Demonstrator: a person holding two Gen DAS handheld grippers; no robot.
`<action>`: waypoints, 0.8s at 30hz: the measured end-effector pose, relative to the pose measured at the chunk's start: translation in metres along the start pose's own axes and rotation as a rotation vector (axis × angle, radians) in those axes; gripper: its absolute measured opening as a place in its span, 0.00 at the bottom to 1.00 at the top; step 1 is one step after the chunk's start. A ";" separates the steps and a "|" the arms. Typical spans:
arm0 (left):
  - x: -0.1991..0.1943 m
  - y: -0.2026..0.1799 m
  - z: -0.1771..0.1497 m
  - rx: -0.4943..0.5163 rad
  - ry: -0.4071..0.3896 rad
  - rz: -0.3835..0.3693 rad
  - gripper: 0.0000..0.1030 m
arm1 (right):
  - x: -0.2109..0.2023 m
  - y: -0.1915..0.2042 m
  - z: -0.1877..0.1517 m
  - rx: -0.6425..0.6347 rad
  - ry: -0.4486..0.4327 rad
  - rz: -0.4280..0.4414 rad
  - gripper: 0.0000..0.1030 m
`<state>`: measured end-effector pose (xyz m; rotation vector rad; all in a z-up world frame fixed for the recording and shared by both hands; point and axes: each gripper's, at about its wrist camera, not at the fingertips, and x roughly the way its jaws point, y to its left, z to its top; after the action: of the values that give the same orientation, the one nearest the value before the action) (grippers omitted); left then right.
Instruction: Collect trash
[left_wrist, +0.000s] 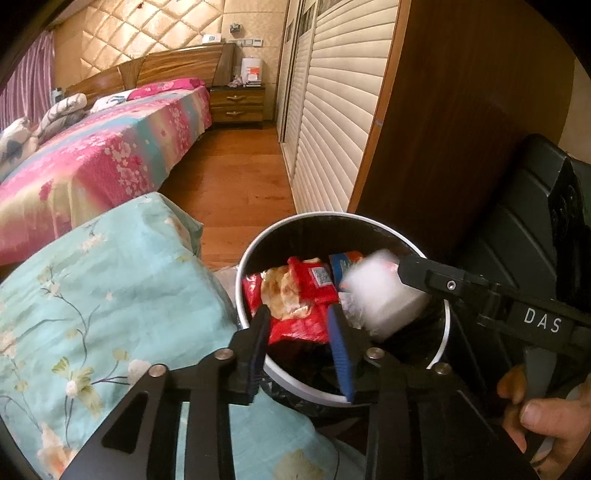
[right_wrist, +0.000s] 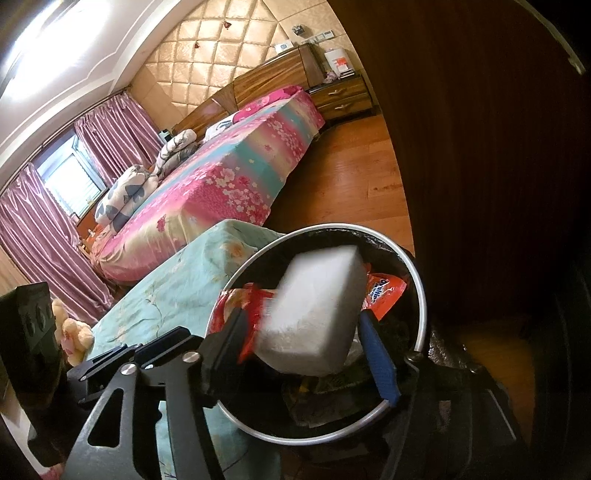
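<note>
Left jaws spread and empty above bin rim (left_wrist: 255, 254), right jaws spread around white block (right_wrist: 317, 314), wardrobe (left_wrist: 443, 129) close behind

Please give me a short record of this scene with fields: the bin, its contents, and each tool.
bin: round, white rim, black liner, beside turquoise floral cover
contents: red wrappers, other packets
left tool: open above the bin, empty
right tool: open above the bin; white block between its fingers, blurred, apparently loose

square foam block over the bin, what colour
White foam block, seen best in the right wrist view.
</note>
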<state>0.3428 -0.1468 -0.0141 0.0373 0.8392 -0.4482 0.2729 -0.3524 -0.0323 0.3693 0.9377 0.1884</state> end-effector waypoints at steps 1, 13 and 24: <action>-0.002 0.000 -0.001 -0.001 -0.004 0.002 0.35 | -0.001 0.000 0.000 0.000 -0.002 0.000 0.65; -0.057 0.021 -0.036 -0.100 -0.066 0.005 0.52 | -0.023 0.016 -0.019 0.012 -0.042 0.016 0.79; -0.147 0.044 -0.104 -0.209 -0.207 0.079 0.69 | -0.055 0.069 -0.069 -0.054 -0.145 0.032 0.95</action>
<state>0.2017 -0.0312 0.0162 -0.1665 0.6747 -0.2824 0.1849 -0.2903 -0.0006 0.3433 0.7825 0.2130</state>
